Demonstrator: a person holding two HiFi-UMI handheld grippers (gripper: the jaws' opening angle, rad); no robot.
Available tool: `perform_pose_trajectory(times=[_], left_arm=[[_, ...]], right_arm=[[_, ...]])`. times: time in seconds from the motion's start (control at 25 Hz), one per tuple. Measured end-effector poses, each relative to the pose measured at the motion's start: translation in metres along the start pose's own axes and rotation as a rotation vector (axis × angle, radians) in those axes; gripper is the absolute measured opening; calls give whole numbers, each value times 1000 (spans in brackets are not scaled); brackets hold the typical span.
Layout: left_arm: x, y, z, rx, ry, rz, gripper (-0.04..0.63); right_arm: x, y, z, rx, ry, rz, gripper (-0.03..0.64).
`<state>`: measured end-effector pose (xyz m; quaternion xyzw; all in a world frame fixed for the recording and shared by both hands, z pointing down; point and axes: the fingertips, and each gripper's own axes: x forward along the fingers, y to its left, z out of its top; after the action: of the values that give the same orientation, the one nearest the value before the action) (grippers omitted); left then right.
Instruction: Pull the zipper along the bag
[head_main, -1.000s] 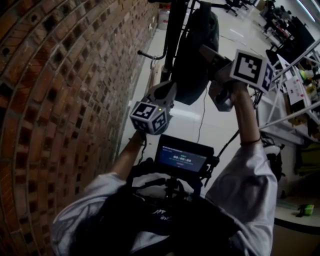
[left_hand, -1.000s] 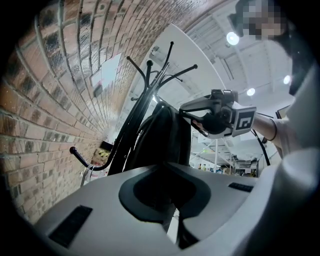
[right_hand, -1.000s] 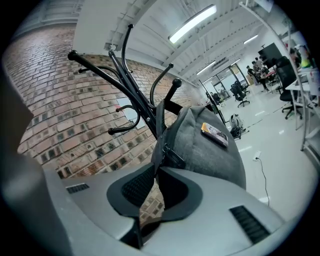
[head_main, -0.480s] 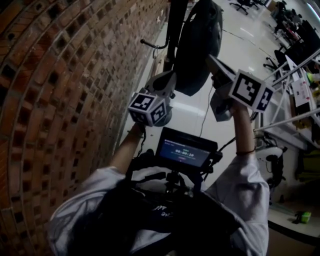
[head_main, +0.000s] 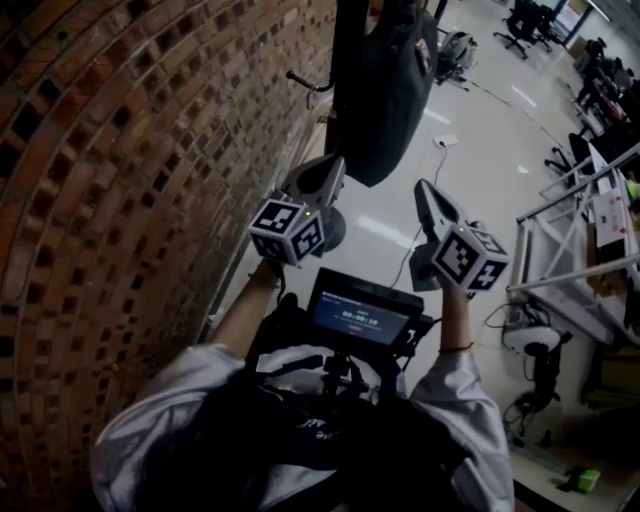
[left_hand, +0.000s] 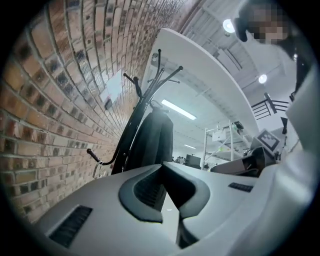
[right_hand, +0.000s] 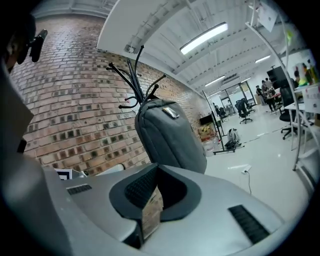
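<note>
Brick wall fills the head view from 7 to 11 o'clock. Black coat stand is just right of it, with one hook arm poking toward 9.

Left gripper sits centre-left, nose toward 1 o'clock. Jaws together, nothing in them.

Bag is dark grey and hangs on the stand at 12 o'clock. Its long axis runs 12–6, rounded lower end at 6, toward the grippers. The right gripper view shows it upright, top under the stand's prongs, with a small metal tab on top. Zipper line is too small to make out.

Chest-mounted screen is at 6.

Right gripper is at 5 o'clock of the bag's lower end. Its jaws have just closed: together, empty. Both grippers are apart from the bag.

Pale floor has a white plug lying on it. Metal rack is at 3, office chairs at 1.
</note>
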<state>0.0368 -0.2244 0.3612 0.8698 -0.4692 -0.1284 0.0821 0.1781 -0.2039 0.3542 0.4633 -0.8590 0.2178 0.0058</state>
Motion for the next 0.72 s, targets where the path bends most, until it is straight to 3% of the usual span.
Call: perform_pose_trajectory(times=[0.32, 0.72], left_arm=[[-55, -28, -16, -2, -26, 180, 8], [-109, -25, -18, 14, 36, 326, 8]], right_arm=[[-29, 7, -37, -40, 33, 114, -3], [-41, 19, -59, -57, -30, 138, -3]])
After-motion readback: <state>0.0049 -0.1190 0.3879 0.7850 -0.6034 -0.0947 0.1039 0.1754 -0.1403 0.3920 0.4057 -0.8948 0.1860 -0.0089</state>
